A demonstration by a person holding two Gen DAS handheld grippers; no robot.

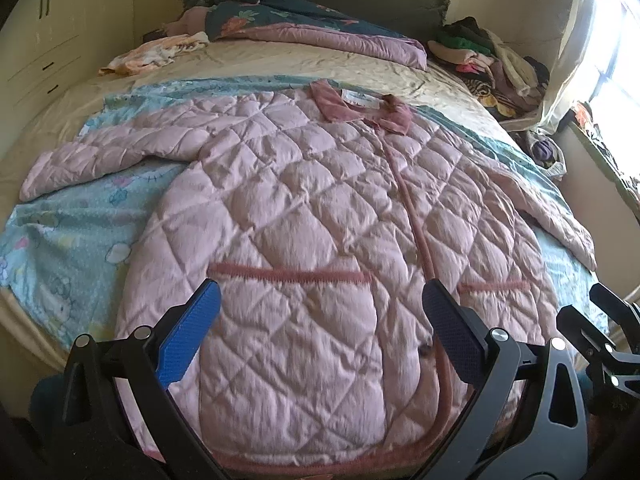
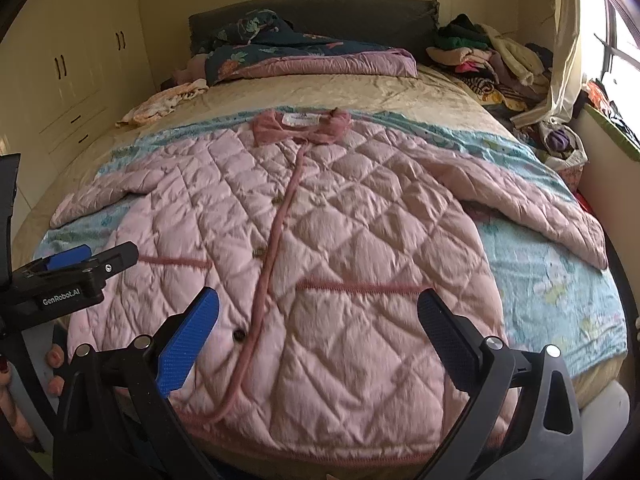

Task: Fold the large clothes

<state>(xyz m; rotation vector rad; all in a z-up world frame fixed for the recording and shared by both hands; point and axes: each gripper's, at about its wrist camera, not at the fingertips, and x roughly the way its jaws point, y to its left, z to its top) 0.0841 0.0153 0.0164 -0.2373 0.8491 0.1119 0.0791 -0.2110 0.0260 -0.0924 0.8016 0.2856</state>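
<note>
A pink quilted coat (image 1: 304, 216) lies spread flat, front up, on a light blue cartoon blanket (image 1: 68, 240) on the bed. Its darker pink collar (image 1: 360, 108) points to the headboard and both sleeves stretch out sideways. My left gripper (image 1: 320, 308) hovers open above the left pocket near the hem, holding nothing. My right gripper (image 2: 318, 316) is open over the right pocket (image 2: 360, 287) of the coat (image 2: 320, 240), empty as well. The left gripper (image 2: 80, 262) also shows at the left edge of the right wrist view, and the right gripper (image 1: 592, 312) at the right edge of the left wrist view.
A folded floral quilt (image 1: 304, 20) and a small peach garment (image 1: 156, 54) lie near the headboard. A heap of clothes (image 1: 488, 60) sits at the bed's far right corner by the curtain (image 2: 564, 40). Cream cupboards (image 1: 60, 32) line the left wall.
</note>
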